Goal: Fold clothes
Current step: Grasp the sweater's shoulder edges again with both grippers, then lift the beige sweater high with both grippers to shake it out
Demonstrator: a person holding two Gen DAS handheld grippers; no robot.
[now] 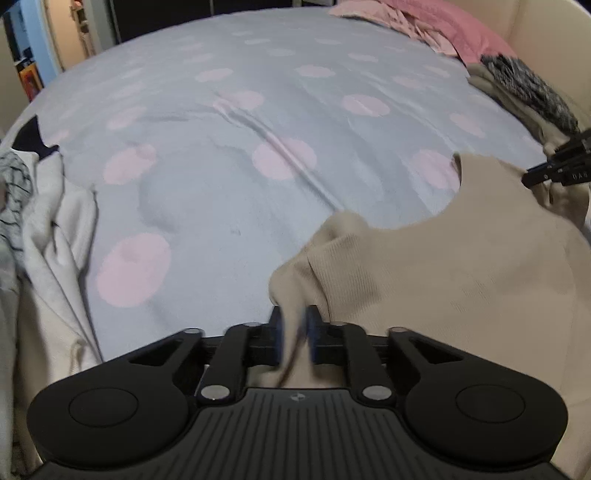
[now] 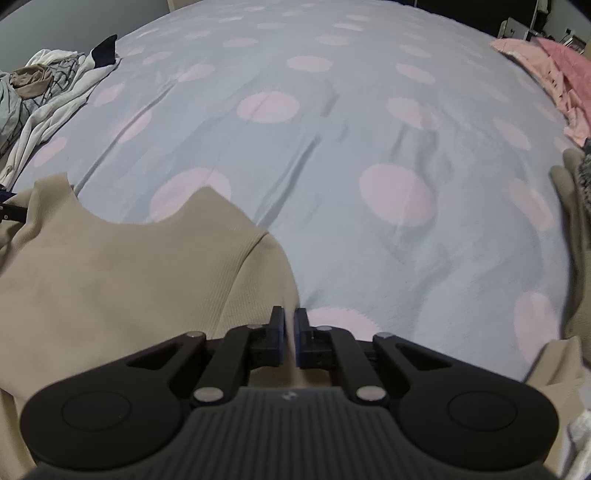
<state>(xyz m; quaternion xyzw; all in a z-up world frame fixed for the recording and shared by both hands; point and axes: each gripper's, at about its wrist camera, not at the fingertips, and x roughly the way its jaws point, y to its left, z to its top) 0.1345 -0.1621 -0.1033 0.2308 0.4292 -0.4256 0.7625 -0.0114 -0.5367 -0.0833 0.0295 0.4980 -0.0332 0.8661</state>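
Overhead, grey pink-dotted bedsheet (image 1: 258,92), both grippers pinching beige top (image 2: 110,277), pink bedding (image 1: 461,29)

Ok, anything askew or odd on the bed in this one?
Nothing really stands out. Both the left gripper and right gripper pinch the beige top, held up over the spotted bedsheet. The sheet has a few creases, and unfolded clothes lie heaped at its edge, as expected mid-task.

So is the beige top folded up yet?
No. The beige top is spread out, neckline showing, each gripper pinching an edge.
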